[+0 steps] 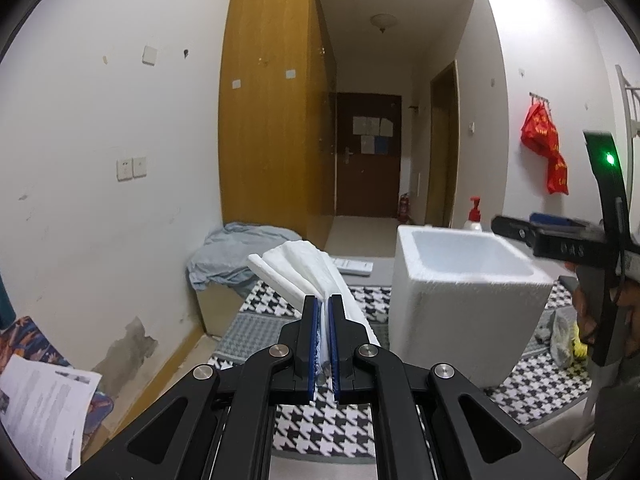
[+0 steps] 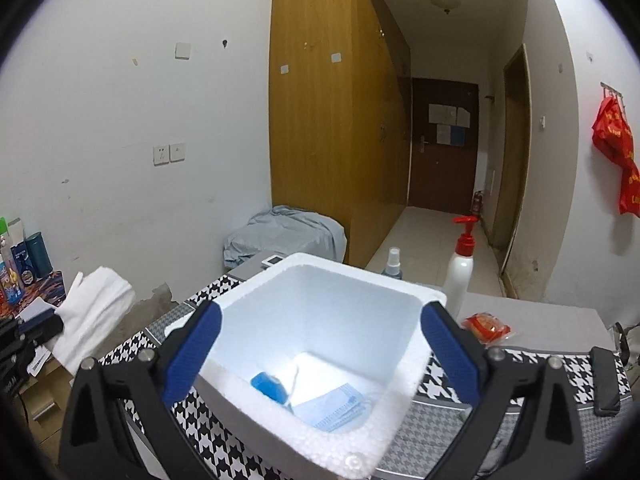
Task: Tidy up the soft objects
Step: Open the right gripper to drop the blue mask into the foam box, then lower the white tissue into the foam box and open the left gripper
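Small room, white walls, wooden wardrobe (image 1: 272, 112); work surface covered in a black-and-white houndstooth cloth (image 1: 320, 420). White foam box (image 2: 320, 320) stands open-topped on the surface. Inside it, seen from the right wrist view: a blue face mask (image 2: 336, 408) flat on the bottom and a blue roll (image 2: 268, 385) beside it.

Right gripper (image 2: 320, 354) hangs just over the box mouth, jaws spread wide, nothing between them.

Left gripper (image 1: 325, 340): jaws narrow, clamped on a folded white foam sheet (image 1: 304, 268) that fans out ahead of the jaws, held in the air left of the box.

Step in hand, as I judge it: the sheet is the next soft item to go in. Next move calls for carrying it rightward over the rim, right gripper clearing the opening first, then releasing.
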Tool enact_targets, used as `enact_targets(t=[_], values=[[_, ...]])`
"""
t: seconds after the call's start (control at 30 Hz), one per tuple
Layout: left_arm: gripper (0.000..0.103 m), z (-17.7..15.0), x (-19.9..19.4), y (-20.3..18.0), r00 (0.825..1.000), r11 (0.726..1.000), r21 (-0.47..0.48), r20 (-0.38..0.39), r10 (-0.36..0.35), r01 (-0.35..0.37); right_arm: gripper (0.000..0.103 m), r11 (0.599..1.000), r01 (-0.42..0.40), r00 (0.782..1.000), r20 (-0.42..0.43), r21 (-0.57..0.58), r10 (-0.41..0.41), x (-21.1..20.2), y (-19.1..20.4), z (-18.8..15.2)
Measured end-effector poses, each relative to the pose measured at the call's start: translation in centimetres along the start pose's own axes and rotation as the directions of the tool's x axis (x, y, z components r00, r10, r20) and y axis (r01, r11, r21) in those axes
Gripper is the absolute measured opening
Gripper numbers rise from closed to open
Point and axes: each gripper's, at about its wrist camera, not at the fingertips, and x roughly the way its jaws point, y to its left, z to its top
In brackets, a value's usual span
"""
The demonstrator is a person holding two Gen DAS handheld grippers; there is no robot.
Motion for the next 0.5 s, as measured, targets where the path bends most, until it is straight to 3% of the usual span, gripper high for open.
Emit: enact_targets(t=[0.27, 0.5], values=[[0.006, 1.9, 0.3, -0.9, 0.998, 0.999, 0.023, 0.038, -0.043, 0.043, 0.103, 0.999, 0.037, 0.999, 0.025, 0.000, -0.037, -2.0, -0.6, -0.4], [0.006, 3.9, 0.6, -2.3, 0.992, 0.994, 0.053, 0.075, -0.104, 0.100, 0.103, 0.998, 0.020, 0.995, 0.094, 0.056, -0.025, -5.0, -1.9, -1.2]])
